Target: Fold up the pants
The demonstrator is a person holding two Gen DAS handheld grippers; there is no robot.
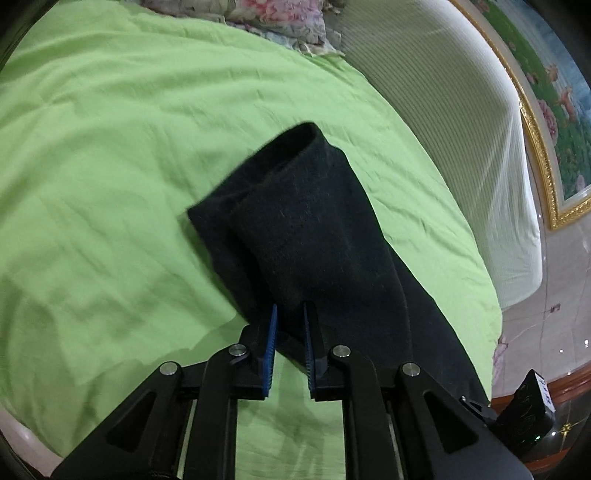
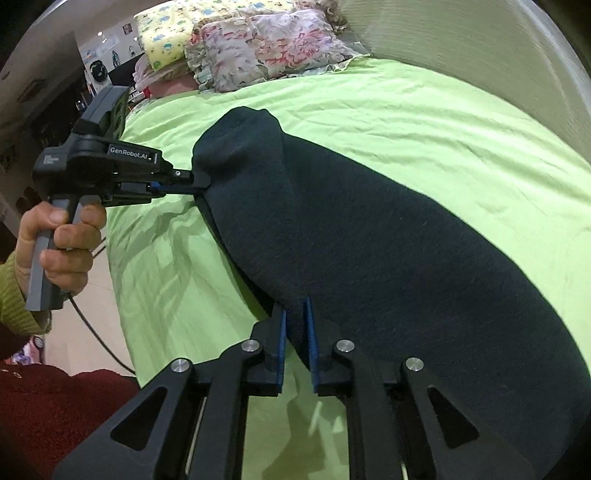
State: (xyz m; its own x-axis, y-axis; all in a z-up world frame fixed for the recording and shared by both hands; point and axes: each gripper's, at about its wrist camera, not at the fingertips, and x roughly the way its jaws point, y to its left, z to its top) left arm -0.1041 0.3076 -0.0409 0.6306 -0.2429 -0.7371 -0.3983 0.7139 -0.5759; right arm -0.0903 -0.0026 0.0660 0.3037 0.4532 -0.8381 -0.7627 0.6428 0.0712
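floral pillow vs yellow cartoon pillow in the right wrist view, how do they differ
The floral pillow carries pink and grey blossoms and has a frilled edge; the yellow pillow shows small cartoon figures on pale yellow, with no frill visible. The floral pillow lies nearer, its edge against the green bedsheet; the yellow pillow sits behind it, partly hidden. The floral one shows more of its surface. Both lie at the far end of the bed.

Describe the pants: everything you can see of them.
The pants are dark, near black, of soft, fleecy-looking knit. They lie lengthwise on the green bedcover, legs stacked one on the other, and one open cuff shows in the left wrist view. The near edge is lifted. The left tool and the right tool each pinch that edge, one near each end. Nothing else touches them.
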